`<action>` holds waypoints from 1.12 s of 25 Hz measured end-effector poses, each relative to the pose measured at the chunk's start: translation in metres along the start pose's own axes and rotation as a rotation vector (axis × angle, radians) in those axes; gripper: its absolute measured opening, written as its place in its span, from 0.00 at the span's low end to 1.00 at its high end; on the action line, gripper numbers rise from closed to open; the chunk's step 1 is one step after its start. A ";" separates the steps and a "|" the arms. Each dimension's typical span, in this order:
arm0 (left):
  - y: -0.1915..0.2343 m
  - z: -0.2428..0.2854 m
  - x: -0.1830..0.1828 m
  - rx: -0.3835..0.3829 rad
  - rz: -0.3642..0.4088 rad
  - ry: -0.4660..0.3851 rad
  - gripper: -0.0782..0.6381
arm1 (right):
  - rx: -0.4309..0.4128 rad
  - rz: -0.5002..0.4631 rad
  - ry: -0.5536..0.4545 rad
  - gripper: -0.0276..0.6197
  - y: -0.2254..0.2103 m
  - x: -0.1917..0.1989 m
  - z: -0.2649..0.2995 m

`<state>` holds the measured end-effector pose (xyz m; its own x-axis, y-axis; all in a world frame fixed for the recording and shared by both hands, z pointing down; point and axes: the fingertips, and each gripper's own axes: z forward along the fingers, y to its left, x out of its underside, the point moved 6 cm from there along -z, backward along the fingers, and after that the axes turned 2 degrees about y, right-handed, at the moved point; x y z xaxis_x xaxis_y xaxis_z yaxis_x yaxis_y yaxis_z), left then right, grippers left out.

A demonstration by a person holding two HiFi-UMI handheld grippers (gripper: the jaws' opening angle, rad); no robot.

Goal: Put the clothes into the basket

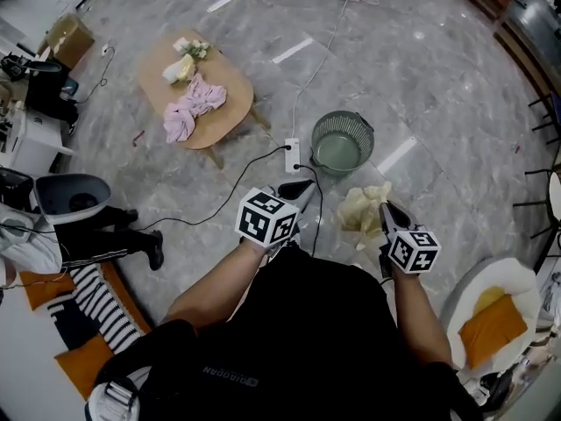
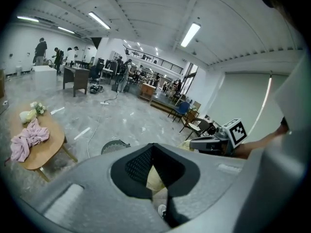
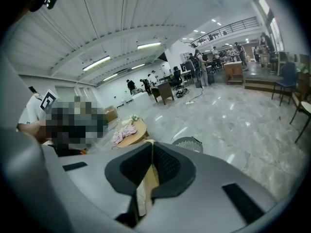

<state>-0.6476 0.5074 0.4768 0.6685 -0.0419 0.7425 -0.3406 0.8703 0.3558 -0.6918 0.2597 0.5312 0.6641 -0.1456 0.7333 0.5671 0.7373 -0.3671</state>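
Clearance: basket [image 1: 343, 113] stands on open floor [image 1: 421, 68] just ahead of the R fingers [image 3: 167, 165] and ahead-right of the L fingers [image 2: 137, 166]. Its rim is free all round and nothing touches it. Power strip [image 1: 292, 154] lies betw. L fingers and basket, close to the rim's near-left side. Bench [image 1: 237, 95] sits well ahead-left of L fingers, its edge apart from the basket, w/ pink cloth [image 1: 193, 108] lying on top. Pose: both forearms reach fwd from the body, side by side and apart. L gripper [image 1: 298, 187] and R gripper [image 1: 384, 207] point fwd, tilted down, marker cubes uppermost. R fingers are closed on pale yellow cloth [image 1: 361, 207]: a strip is pinched betw. the pads and the rest is bunched around the tips, on the near side of the basket, not over it. L fingers are closed tip to tip, nothing gripped.
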 end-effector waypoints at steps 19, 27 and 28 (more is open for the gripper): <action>0.100 0.003 0.004 -0.019 -0.047 0.092 0.11 | 0.061 0.078 -0.043 0.08 -0.015 -0.086 0.139; 0.112 0.027 -0.003 -0.110 -0.131 0.087 0.11 | 0.018 0.022 0.036 0.08 -0.055 -0.108 0.215; 0.113 0.030 -0.003 -0.119 -0.138 0.087 0.11 | 0.013 0.013 0.043 0.08 -0.060 -0.110 0.224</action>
<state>-0.7085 0.5911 0.5320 0.7600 -0.1267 0.6375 -0.1649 0.9111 0.3777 -0.9080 0.3791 0.6011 0.6916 -0.1641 0.7034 0.5523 0.7477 -0.3686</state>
